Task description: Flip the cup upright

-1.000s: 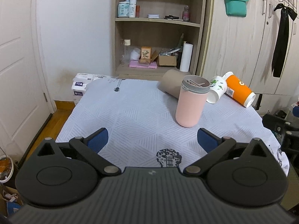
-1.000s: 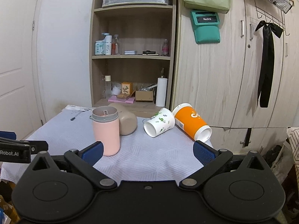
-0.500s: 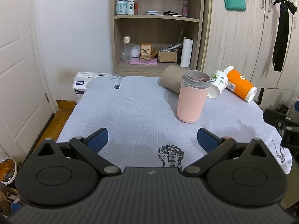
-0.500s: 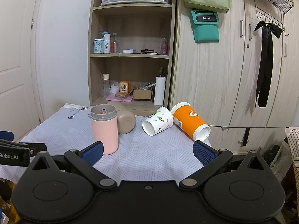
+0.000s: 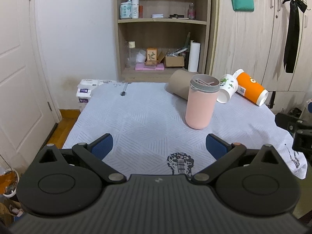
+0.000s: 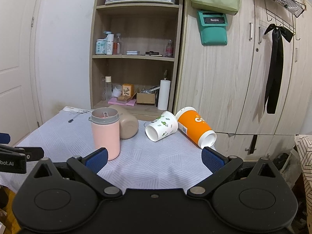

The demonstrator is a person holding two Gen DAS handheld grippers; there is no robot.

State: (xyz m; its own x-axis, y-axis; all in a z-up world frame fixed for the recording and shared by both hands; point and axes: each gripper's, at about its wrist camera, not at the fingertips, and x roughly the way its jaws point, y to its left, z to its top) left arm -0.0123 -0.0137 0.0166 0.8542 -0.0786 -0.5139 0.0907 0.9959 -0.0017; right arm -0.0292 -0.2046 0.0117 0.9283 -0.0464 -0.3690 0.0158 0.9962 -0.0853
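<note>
A pink cup [image 5: 200, 105] [image 6: 106, 134] with a grey rim stands upright on the white-clothed table [image 5: 140, 117]. Behind it a beige cup [image 5: 178, 86] [image 6: 127, 124] lies on its side. To the right a white leaf-print paper cup [image 5: 227, 90] [image 6: 161, 125] and an orange paper cup [image 5: 250, 89] [image 6: 196, 128] lie on their sides. My left gripper [image 5: 159, 145] is open and empty, near the table's front. My right gripper [image 6: 154, 159] is open and empty, short of the cups.
A wooden shelf unit [image 5: 161, 29] with bottles and boxes stands behind the table, with wardrobe doors [image 6: 224, 68] to its right. A white door [image 5: 17, 68] is on the left. The right gripper's body shows at the left wrist view's right edge [image 5: 294, 128].
Both grippers have drawn back a little from the cups and risen slightly. The cups have not moved. Both jaws stay open.
</note>
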